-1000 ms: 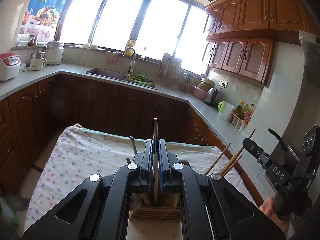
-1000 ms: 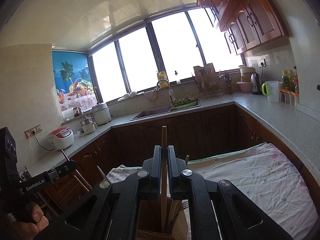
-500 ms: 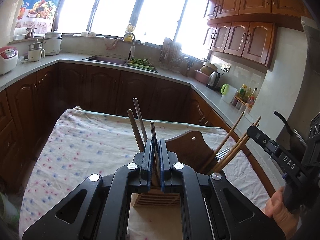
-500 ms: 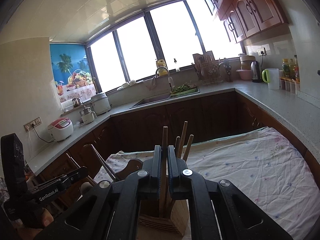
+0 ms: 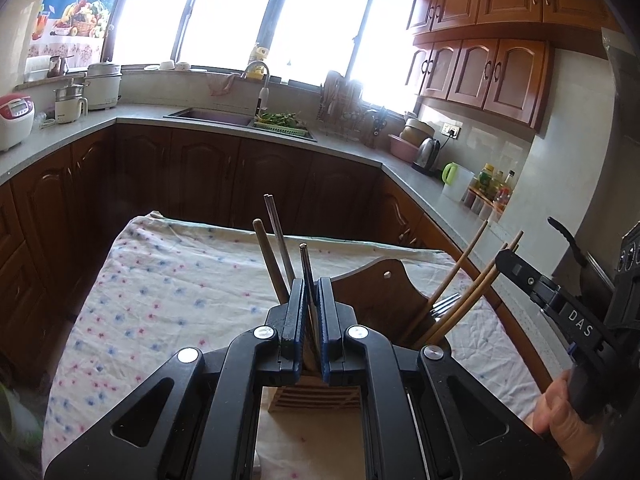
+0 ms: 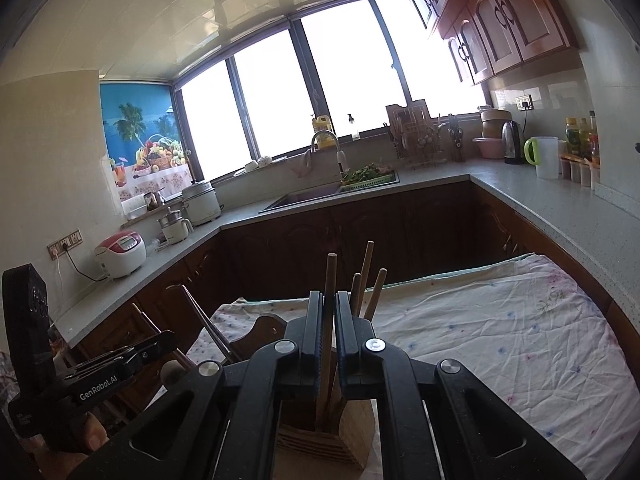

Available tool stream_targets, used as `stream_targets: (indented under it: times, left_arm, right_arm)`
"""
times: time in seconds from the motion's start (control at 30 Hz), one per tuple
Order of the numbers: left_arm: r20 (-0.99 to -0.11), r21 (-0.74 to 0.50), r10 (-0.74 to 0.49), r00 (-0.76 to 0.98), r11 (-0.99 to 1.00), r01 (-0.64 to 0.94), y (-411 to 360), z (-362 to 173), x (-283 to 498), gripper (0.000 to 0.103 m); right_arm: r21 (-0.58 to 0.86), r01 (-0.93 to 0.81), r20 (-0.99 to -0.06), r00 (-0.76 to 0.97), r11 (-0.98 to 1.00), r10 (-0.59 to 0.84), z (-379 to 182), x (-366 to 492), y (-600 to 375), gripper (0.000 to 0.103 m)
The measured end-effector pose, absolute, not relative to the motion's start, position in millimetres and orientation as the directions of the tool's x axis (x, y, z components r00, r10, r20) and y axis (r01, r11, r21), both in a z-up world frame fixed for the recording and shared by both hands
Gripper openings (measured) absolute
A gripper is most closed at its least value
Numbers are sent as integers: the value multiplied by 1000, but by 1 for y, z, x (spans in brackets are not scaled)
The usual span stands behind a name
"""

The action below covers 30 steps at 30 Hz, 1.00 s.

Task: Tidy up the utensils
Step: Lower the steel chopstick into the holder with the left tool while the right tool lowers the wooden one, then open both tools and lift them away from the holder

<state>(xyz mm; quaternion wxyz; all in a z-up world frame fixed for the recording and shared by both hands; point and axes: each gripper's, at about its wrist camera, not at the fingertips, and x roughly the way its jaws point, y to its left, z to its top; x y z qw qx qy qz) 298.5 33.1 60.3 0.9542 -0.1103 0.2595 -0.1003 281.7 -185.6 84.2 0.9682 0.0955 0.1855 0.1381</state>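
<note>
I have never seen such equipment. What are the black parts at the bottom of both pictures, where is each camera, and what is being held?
There is no robot here. A person holds one hand-held grasping tool in each hand, and each tool carries a camera that looks forward along its two fingers. So the black parts are the tools themselves, seen from behind.

The left wrist picture shows the left tool, shut on a thin metal utensil. At its right edge you see the right tool and the hand that holds it.

The right wrist picture shows the right tool, shut on a wooden chopstick.

Both tools are over a wooden holder, which stands on a table under a flowered cloth. The holder already has more chopsticks and other utensils in it. Behind is a kitchen with a sink.
</note>
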Motion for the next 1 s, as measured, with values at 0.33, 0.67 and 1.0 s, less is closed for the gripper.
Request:
stream_targets:
  times: [0.33, 0.67, 1.0]
  left_arm:
    - [-467, -273, -253, 848, 953, 134, 33, 64, 293, 17]
    - [-404, -269, -220, 888, 956, 115, 38, 82, 264, 59]
    - [-448, -295, -184, 875, 954, 49, 53, 60, 229, 82]
  right_arm:
    - [288, -253, -333, 878, 924, 345, 86, 281, -194, 16]
    - [301, -242, -228, 921, 922, 316, 112, 252, -211, 69]
    - [335, -216, -291, 902, 917, 319, 82, 232, -225, 77]
